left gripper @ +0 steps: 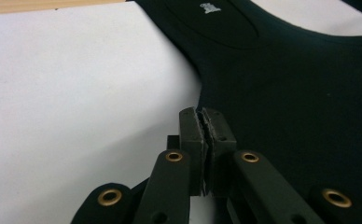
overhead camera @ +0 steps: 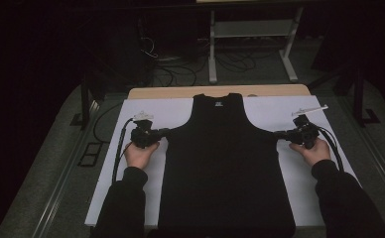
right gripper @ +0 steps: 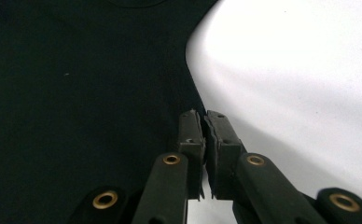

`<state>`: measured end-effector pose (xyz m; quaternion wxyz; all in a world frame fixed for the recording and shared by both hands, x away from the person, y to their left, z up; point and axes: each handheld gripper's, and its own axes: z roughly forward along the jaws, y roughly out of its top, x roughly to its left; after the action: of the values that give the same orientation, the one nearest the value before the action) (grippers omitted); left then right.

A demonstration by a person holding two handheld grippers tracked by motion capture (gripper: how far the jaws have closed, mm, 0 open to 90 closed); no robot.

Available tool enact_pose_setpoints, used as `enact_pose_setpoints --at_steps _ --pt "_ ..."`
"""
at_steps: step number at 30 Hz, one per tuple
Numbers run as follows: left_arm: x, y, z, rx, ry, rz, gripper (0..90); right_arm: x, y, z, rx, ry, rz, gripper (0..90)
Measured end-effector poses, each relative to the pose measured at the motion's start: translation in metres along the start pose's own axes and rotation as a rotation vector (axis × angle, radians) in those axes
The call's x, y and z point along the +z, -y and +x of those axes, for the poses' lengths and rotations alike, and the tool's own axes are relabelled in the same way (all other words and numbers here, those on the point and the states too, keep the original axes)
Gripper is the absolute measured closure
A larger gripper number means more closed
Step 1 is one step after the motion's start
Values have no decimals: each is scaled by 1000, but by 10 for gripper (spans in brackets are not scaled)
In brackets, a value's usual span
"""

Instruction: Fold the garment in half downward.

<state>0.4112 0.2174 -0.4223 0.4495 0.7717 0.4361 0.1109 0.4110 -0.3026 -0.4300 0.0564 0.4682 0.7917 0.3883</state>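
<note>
We have a black tank top (overhead camera: 225,163) lying flat and face up on the white sheet (overhead camera: 141,111) that covers the desk (overhead camera: 180,92), neck toward the far edge, hem at our near edge. Its straps and armholes are spread evenly, and the small white label (left gripper: 210,7) sits inside the neckline.

Our left tool (overhead camera: 164,132) is at the left side seam just under the armhole, and our right tool (overhead camera: 278,133) is at the matching spot on the right. In the left gripper view the jaws are pressed together right at the edge of the cloth; in the right gripper view they are likewise clenched at the curve where the armhole meets the side. Both are clamped shut, but we cannot tell for sure whether a pinch of fabric is caught between the pads or whether they merely rest against the edge.

We judge this to be the opening of a fold: both sides taken at the underarm, symmetrical, nothing turned over yet. The next move calls for lifting both edges together, keeping them level so the body does not skew, and carrying them over to make the first fold. If the hold is only on the top layer, the back may stay behind and wrinkle.
</note>
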Motion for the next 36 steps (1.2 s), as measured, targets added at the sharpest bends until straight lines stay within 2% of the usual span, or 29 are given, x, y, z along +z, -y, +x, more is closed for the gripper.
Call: enact_pose_setpoints --at_steps 11,20,26,36 --pt "-7 5 -6 -16 20 -6 865 -9 3 9 -5 -11 -22 840" --pt "-16 9 -13 -19 38 -18 865 -13 8 14 -3 -12 -16 841" --pt "-23 12 -14 -31 41 -25 864 -18 11 20 -1 -20 -30 841" --pt "-30 15 -20 -28 48 -24 864 -26 17 26 6 -34 -48 840"
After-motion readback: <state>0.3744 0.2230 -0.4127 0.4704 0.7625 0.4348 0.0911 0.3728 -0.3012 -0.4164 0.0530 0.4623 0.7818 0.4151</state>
